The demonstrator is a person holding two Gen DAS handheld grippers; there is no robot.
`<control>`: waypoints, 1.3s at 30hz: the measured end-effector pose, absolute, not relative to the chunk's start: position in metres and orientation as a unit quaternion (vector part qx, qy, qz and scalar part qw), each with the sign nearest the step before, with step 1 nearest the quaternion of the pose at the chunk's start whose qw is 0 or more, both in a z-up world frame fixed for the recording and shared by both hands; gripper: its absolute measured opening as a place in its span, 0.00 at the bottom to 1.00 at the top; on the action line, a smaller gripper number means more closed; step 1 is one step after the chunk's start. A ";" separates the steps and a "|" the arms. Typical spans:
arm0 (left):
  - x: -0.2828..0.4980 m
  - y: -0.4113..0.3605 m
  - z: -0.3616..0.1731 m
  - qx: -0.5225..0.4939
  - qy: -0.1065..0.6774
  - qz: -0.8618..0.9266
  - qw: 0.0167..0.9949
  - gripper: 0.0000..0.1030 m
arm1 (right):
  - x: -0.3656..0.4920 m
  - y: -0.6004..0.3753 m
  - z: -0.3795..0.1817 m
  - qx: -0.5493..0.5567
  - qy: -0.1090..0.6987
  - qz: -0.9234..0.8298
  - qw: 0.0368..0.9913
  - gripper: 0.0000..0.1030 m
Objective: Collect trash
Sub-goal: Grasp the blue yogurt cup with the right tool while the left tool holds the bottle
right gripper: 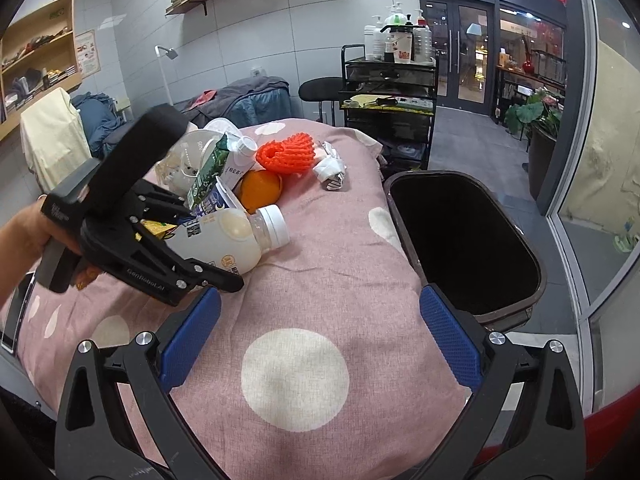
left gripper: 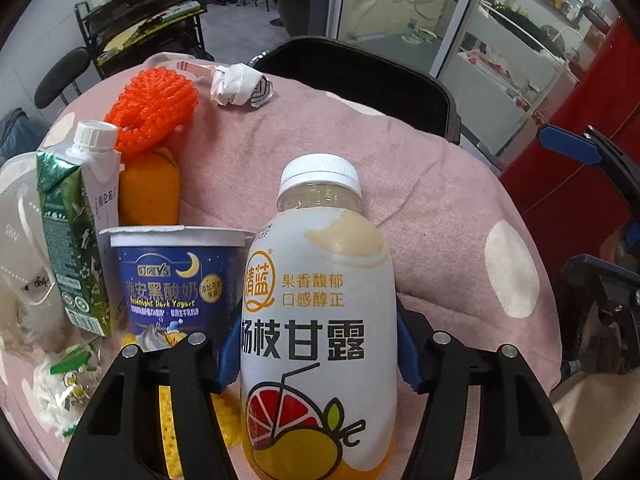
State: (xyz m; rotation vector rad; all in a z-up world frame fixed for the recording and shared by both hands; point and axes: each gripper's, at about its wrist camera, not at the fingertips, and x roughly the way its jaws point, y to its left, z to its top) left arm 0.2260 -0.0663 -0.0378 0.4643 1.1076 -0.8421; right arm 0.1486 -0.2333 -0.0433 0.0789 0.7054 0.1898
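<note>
Left wrist view: left claw (left gripper: 318, 360) grips the drink bottle (left gripper: 318, 320); right claw (right gripper: 320, 340) gapes wide, seemingly above the bedspread (right gripper: 320, 280)

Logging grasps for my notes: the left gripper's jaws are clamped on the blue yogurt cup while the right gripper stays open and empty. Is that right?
Not quite. The left gripper has its jaws clamped on the white juice bottle, not the yogurt cup, which stands free beside it, as the left wrist view shows. The right gripper is open and empty.
</note>
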 end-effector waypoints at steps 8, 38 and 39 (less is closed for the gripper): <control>0.185 -0.005 0.004 0.115 0.430 -0.350 0.824 0.58 | 0.174 -0.235 -0.040 0.045 0.361 0.135 0.922 0.95; 0.141 0.068 -0.006 0.007 0.393 -0.200 0.897 0.58 | 0.336 -0.094 -0.084 -0.085 0.494 0.416 0.759 0.45; 0.142 0.069 -0.006 0.004 0.394 -0.200 0.897 0.58 | 0.334 -0.092 -0.084 -0.087 0.493 0.423 0.755 0.41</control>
